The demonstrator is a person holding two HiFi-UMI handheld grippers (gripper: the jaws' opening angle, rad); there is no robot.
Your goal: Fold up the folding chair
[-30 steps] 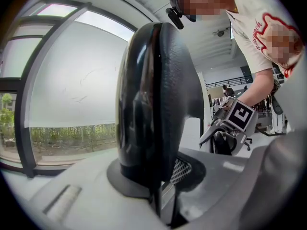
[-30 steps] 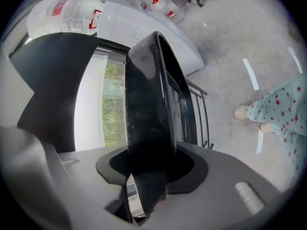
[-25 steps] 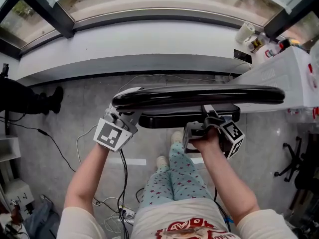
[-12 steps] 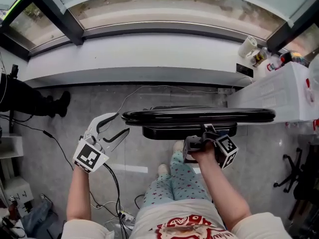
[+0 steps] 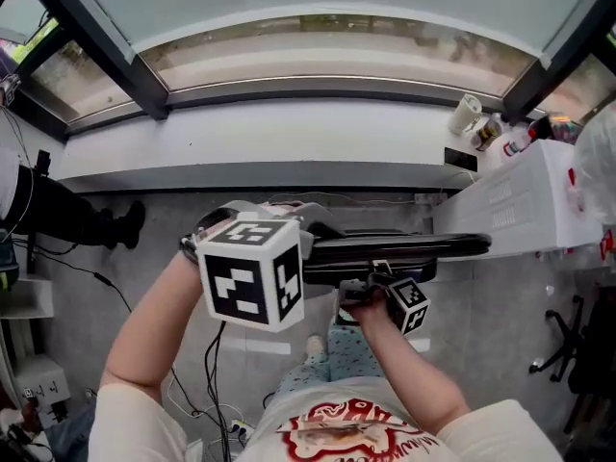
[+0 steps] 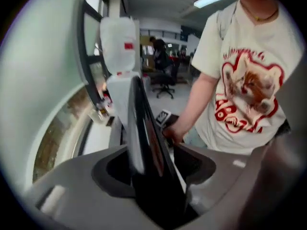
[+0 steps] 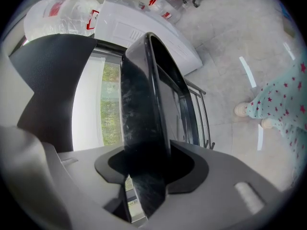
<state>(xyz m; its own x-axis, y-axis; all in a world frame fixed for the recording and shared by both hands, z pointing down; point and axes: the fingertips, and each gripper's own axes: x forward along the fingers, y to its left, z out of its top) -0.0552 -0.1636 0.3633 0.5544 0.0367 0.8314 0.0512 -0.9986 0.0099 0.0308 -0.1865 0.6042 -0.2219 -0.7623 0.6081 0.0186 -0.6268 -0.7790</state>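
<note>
Folding chair (image 5: 414, 246) held edge-on, folded close to flat, just below the window sill (image 5: 289, 114). Left gripper (image 6: 156, 174) jaws pinch the chair's left end. Right gripper (image 7: 144, 171) jaws clamp its near rim. At the sill's right end stand a white cup (image 5: 467, 114) and bottles (image 5: 510, 142); I cannot tell their contents.

Folding chair (image 5: 404, 247) finished in glossy black, edge faintly scuffed, floor (image 7: 225, 37) laid in smooth pale tile, T-shirt (image 6: 244, 90) of printed cloth.
</note>
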